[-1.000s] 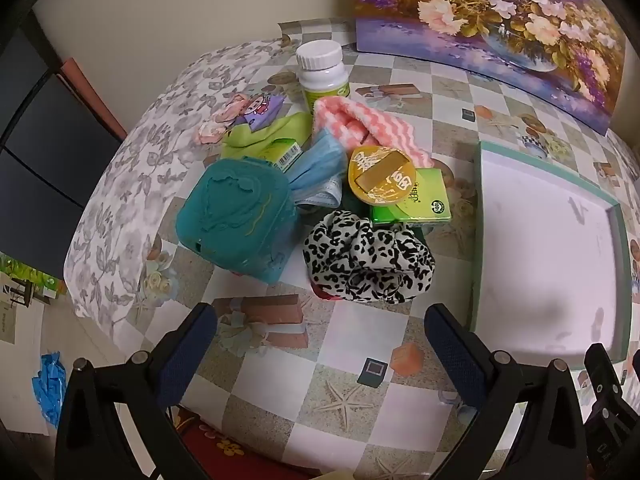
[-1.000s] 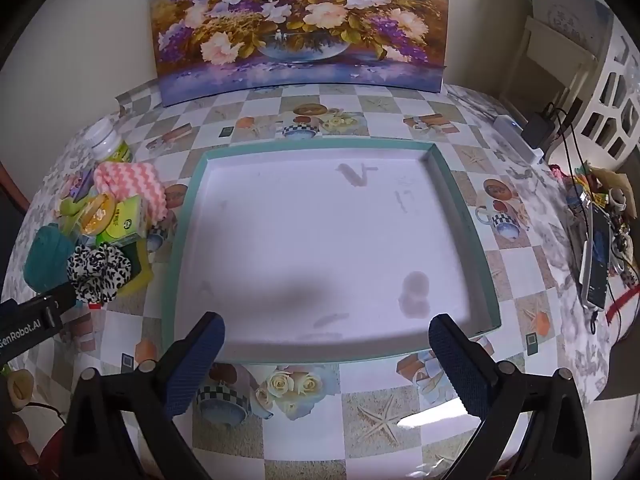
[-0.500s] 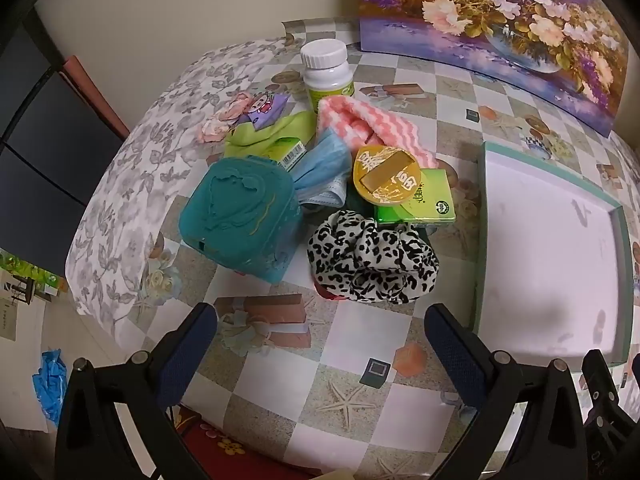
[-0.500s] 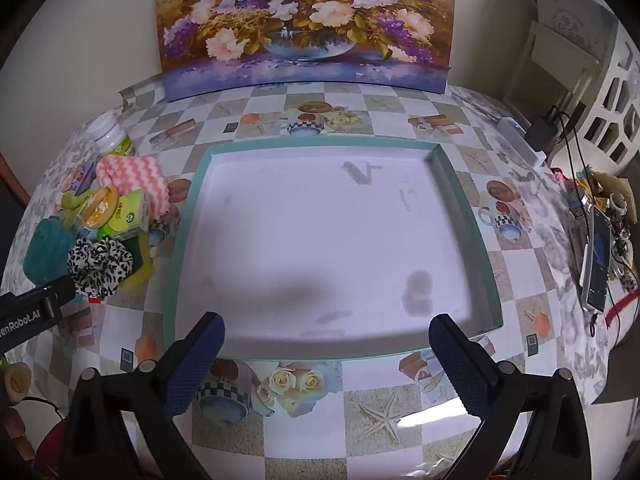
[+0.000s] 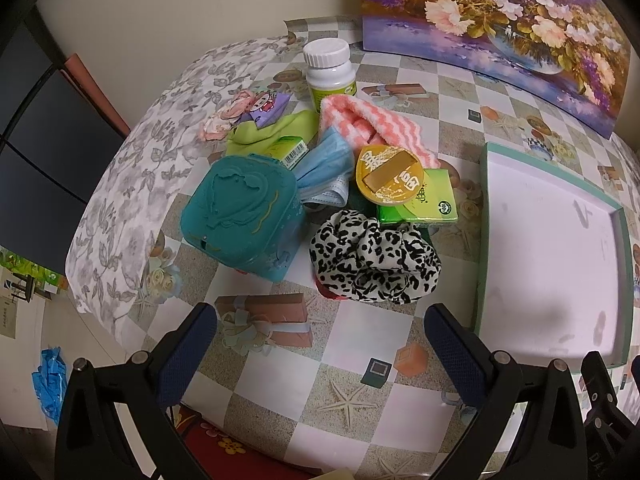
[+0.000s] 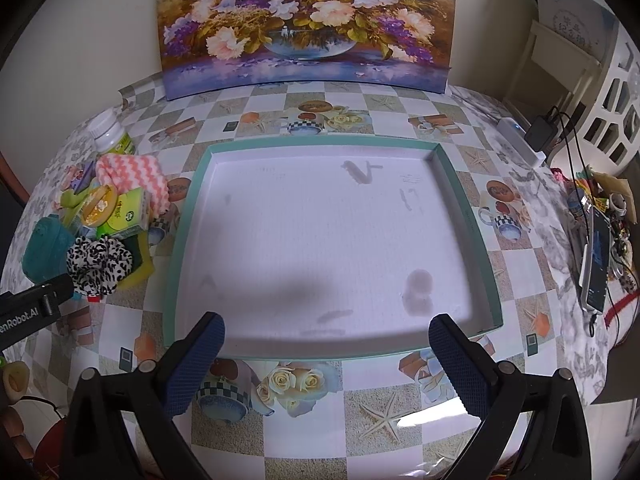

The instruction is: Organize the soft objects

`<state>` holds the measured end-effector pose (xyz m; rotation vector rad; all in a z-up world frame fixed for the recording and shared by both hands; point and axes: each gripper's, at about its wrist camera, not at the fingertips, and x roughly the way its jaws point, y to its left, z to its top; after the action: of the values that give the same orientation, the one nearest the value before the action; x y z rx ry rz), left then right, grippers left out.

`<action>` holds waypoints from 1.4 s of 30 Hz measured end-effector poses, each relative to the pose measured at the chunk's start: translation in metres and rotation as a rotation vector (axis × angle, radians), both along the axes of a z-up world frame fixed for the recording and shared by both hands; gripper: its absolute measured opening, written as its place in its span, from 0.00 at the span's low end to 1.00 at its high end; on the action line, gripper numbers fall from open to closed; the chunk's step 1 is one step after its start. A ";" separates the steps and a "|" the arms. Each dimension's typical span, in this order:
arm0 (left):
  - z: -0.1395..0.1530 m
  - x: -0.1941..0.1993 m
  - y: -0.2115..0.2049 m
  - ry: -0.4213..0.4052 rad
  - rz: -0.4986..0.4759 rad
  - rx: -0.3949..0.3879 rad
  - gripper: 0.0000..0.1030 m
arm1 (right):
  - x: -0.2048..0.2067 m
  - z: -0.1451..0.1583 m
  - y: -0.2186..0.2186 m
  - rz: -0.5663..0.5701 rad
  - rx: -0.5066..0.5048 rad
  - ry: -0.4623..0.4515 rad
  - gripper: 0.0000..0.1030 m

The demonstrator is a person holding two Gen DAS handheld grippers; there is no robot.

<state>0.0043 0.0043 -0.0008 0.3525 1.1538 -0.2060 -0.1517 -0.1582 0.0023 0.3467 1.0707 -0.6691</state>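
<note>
1. Underneath everything, the tabletop [image 6: 360, 396] wears a glossy checked oilcloth printed with starfish, cups and roses; a large flower painting [image 6: 304, 20] leans on the cream wall behind, and a phone and cables lie at the far right edge.
2. My left tongs [image 5: 320, 344] hang wide open and empty just short of the clutter; the leopard-print fabric scrunchie [image 5: 374, 262] lies straight ahead between the two pads, near but untouched.
3. Beside the scrunchie sit a teal plastic box with a raised heart lid [image 5: 240, 216], a blue pleated face mask [image 5: 322, 176], a pink-and-white zigzag cloth [image 5: 364, 128], a green tissue packet [image 5: 430, 202] carrying a round yellow foil-lidded cup [image 5: 390, 180], and a white-capped pill bottle [image 5: 330, 70].
4. My right tongs [image 6: 326, 352] are also spread open and empty, over the near rim of the shallow teal-edged white tray [image 6: 180, 240], which lies to the right of the pile.
5. Printing on the packet and cup is too small to read; the left tool, seen from the right wrist, shows "enRobot.AI".
</note>
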 end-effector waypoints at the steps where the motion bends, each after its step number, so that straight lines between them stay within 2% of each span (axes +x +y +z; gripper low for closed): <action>1: 0.000 0.000 0.000 0.000 0.000 0.001 1.00 | 0.000 0.000 0.000 0.001 0.000 0.000 1.00; 42: 0.000 0.000 0.000 -0.001 0.000 0.000 1.00 | 0.003 -0.002 0.004 0.020 -0.004 0.015 1.00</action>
<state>0.0039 0.0047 -0.0011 0.3524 1.1528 -0.2060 -0.1488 -0.1544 0.0003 0.3272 1.0856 -0.6571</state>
